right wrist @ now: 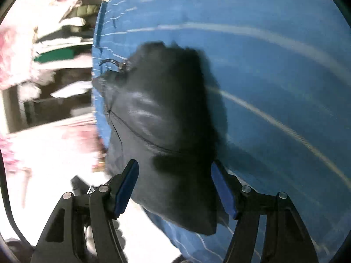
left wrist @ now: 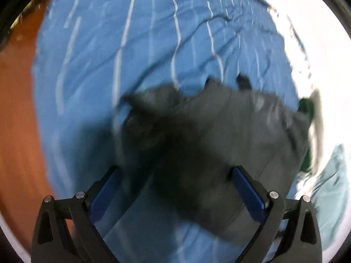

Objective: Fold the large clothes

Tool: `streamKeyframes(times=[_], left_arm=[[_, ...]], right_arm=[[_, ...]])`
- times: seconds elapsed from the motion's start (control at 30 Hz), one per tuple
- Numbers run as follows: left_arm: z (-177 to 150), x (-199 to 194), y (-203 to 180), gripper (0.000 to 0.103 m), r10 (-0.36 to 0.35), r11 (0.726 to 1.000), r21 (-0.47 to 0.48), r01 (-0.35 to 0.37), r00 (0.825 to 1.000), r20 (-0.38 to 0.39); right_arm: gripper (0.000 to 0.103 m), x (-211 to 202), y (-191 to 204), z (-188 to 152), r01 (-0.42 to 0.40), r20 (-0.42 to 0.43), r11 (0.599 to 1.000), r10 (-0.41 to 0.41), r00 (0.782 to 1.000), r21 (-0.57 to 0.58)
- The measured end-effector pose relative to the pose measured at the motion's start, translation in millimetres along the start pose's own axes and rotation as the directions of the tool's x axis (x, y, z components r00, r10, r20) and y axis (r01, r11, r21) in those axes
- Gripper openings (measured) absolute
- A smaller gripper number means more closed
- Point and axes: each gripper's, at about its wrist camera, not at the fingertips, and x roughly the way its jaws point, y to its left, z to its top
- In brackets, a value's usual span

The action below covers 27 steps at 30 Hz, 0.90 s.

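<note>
A dark grey-black garment [left wrist: 215, 135] lies bunched on a blue striped bedsheet [left wrist: 131, 54]. My left gripper [left wrist: 177, 175] is open above its near part, with nothing between the blue pads. In the right wrist view the same dark garment [right wrist: 166, 114] lies on the blue sheet [right wrist: 274, 76] near the bed's left edge. My right gripper [right wrist: 175, 173] is open just above it and holds nothing. Both views are blurred by motion.
An orange-brown floor [left wrist: 19, 109] runs along the left of the bed in the left wrist view. A pale blue cloth [left wrist: 333, 186] lies at the right. In the right wrist view, shelves with folded clothes [right wrist: 59, 43] and pink fabric [right wrist: 13, 54] stand left of the bed.
</note>
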Motion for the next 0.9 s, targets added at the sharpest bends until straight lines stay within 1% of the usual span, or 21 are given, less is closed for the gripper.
streamKeyframes(times=[0.07, 0.1, 0.13, 0.17, 0.23, 0.3, 0.33, 0.47, 0.57, 0.6, 0.63, 0.73, 0.83, 0.9], left_arm=[[12, 4, -2, 0.094, -0.05, 0.999, -0.004, 0.05, 0.998, 0.049], [19, 5, -2, 0.086, -0.044, 0.999, -0.006, 0.045, 0.997, 0.069], [25, 6, -2, 0.075, -0.049, 0.999, -0.016, 0.051, 0.996, 0.079], [29, 7, -1, 0.069, -0.062, 0.998, -0.026, 0.064, 0.994, 0.09], [33, 8, -1, 0.043, -0.068, 0.997, -0.021, 0.071, 0.992, 0.102], [31, 4, -6, 0.037, -0.065, 0.998, 0.017, 0.063, 0.992, 0.111], [30, 2, -7, 0.035, -0.06, 0.998, 0.034, 0.056, 0.991, 0.117], [35, -5, -7, 0.031, -0.058, 0.997, 0.052, 0.052, 0.989, 0.133], [41, -10, -8, 0.028, -0.052, 0.997, 0.07, 0.042, 0.988, 0.148], [43, -14, -10, 0.026, -0.046, 0.996, 0.083, 0.033, 0.987, 0.157], [46, -18, -12, 0.025, -0.047, 0.995, 0.093, 0.032, 0.986, 0.162], [53, -25, -18, 0.023, -0.058, 0.993, 0.115, 0.04, 0.985, 0.165], [58, -36, -27, 0.021, -0.074, 0.988, 0.144, 0.049, 0.983, 0.167], [61, -43, -36, 0.02, -0.085, 0.985, 0.166, 0.056, 0.981, 0.175]], right_arm=[[0.072, 16, -18, 8, -0.091, -0.026, 0.996, 0.092, 0.995, 0.006], [0.073, 29, -20, 15, -0.121, -0.039, 0.993, 0.121, 0.992, 0.006], [0.073, 36, -23, 18, -0.155, -0.051, 0.988, 0.155, 0.987, 0.005], [0.073, 48, -25, 24, -0.188, -0.063, 0.982, 0.188, 0.98, 0.007], [0.073, 62, -25, 32, -0.234, -0.088, 0.972, 0.234, 0.968, 0.007], [0.074, 71, -22, 36, -0.247, -0.097, 0.969, 0.246, 0.964, 0.003], [0.076, 73, -21, 37, -0.252, -0.093, 0.968, 0.252, 0.963, 0.003], [0.076, 78, -16, 37, -0.251, -0.059, 0.968, 0.252, 0.966, 0.013], [0.076, 82, -5, 36, -0.25, -0.035, 0.968, 0.25, 0.968, 0.006], [0.072, 80, -2, 34, -0.247, -0.032, 0.969, 0.247, 0.968, -0.001], [0.064, 73, -1, 29, -0.248, -0.028, 0.969, 0.248, 0.968, -0.007], [0.051, 64, 8, 21, -0.287, -0.002, 0.958, 0.287, 0.958, -0.016], [0.046, 56, 22, 13, -0.292, 0.029, 0.956, 0.292, 0.956, -0.033], [0.044, 49, 29, 7, -0.301, 0.048, 0.953, 0.303, 0.952, -0.032]])
